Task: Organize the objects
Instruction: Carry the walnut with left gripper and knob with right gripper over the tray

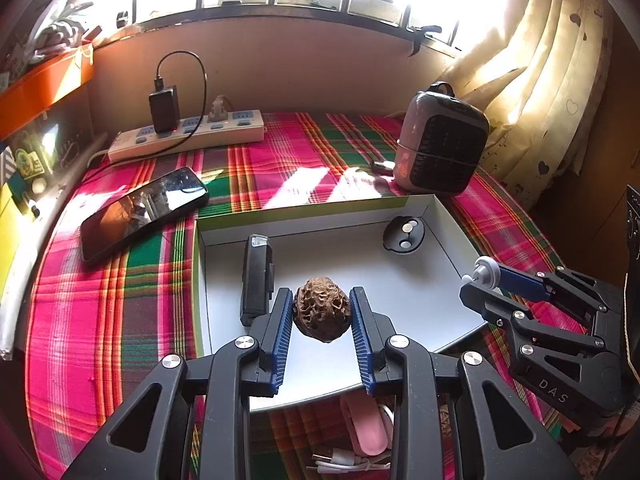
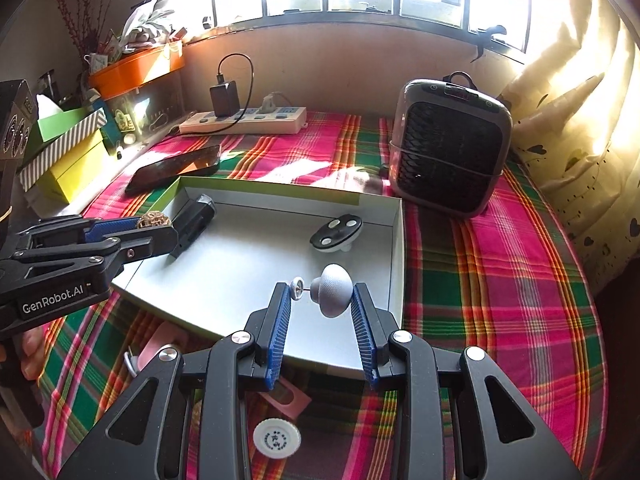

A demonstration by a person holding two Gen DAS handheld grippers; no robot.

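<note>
Left gripper (image 1: 322, 312) — blue ribbed pads clamped on either side of a brown wrinkled walnut (image 1: 322, 309), held above the near part of a shallow white box lid (image 1: 448, 220); jaws only partly apart, the nut filling the gap.

Right gripper (image 2: 322, 300) — pads closed on a small grey mushroom-shaped knob (image 2: 333, 289) with a thin pin and a little white disc at its left end; it hangs over the tray's near right part.

Inside the tray: a black rectangular device (image 1: 257, 276) lying by the left wall; a black oval piece with three silver discs (image 1: 404, 234) near the far right corner.

On the pink-and-green plaid cloth (image 2: 500, 280): a phone (image 1: 144, 212) face up left of the tray; a white power strip (image 1: 188, 136) with a black charger at the back; a grey fan heater (image 2: 450, 146) at right; a white round cap (image 2: 277, 438) and a pink item (image 1: 370, 428) near the front edge.
</note>
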